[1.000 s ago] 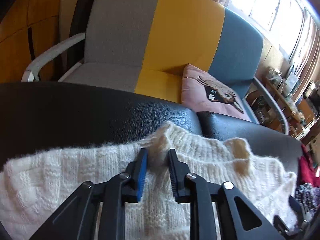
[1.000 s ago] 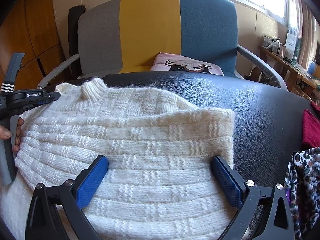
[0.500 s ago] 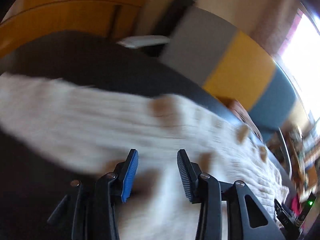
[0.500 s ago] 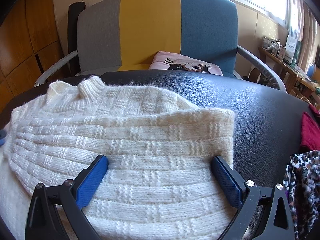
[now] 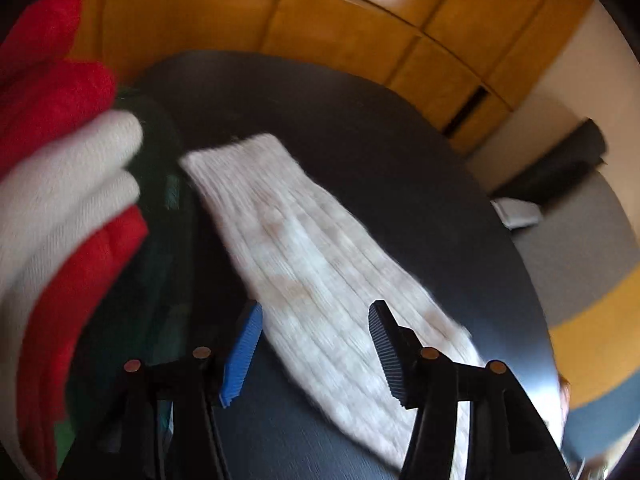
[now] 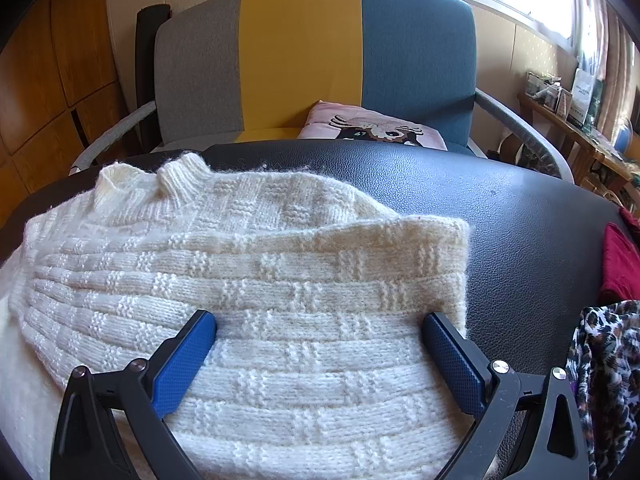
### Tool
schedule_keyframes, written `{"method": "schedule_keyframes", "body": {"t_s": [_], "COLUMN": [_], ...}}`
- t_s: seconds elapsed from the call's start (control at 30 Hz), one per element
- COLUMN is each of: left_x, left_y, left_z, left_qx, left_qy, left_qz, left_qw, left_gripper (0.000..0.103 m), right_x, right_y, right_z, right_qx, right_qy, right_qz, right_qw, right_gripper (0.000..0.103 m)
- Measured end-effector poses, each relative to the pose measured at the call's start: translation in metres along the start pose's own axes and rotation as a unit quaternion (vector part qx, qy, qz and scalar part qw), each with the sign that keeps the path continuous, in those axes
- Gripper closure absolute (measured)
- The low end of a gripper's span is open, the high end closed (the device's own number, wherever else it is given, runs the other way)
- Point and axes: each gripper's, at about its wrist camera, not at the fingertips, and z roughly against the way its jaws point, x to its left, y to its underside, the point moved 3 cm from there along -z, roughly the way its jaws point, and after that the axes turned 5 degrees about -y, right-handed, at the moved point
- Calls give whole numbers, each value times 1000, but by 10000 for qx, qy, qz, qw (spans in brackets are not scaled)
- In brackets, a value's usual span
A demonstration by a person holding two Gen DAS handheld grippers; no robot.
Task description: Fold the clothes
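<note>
Sweater flat — left tongs just opening, empty.

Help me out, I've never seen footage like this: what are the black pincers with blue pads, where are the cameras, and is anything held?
They are two hand-held grippers a person uses to fold clothes; a camera on each looks along its jaws. The blurred view is from the left gripper: its jaws have just been opening, with a sweater sleeve below them, not pinched. The sharp view is from the right gripper, wide open over the sweater on a black table. Nothing is held. Other clothes lie at the edges.
</note>
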Motion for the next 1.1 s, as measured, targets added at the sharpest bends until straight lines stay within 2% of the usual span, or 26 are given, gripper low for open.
{"method": "schedule_keyframes", "body": {"t_s": [0.1,0.27,0.37,0.43,0.47,0.5,0.6,0.7,0.8,0.97,1.1], "left_x": [-3,-17,-16,-11,-9,-8,-2,1,-15,-62,-111], "left_y": [-7,1,6,5,5,5,7,12,21,36,72], "left_z": [-8,-13,-12,-9,-9,-9,-6,0,16,44,71], "left_qx": [-117,-359,-500,-511,-469,-406,-227,-154,-322,-432,-378], "left_qy": [-291,-895,-996,-831,-700,-549,-87,272,642,1536,2221], "left_qz": [-105,-710,-850,-816,-802,-789,-448,-226,-447,-967,-1620], "left_qw": [9995,9928,9901,9919,9932,9945,9987,9993,9964,9825,9607], "left_gripper": [44,43,43,59,84,91,92,92,92,92,92], "right_x": [-1,-3,-3,-2,-2,-2,-1,-1,-1,-1,-1], "right_y": [0,1,0,0,0,0,0,0,0,1,1], "right_z": [0,0,-1,-1,-1,-1,-1,-1,0,0,-1], "right_qx": [-6,1,15,18,15,14,9,9,9,10,9], "right_qy": [-19,-36,-38,-34,-32,-31,-29,-26,-23,-17,-19], "right_qz": [-10,-11,-7,-6,-4,-2,3,8,12,19,17], "right_qw": [10000,10000,10000,10000,10000,10000,10000,10000,10000,10000,10000], "right_gripper": [0,0,0,0,0,0,0,0,0,0,0]}}
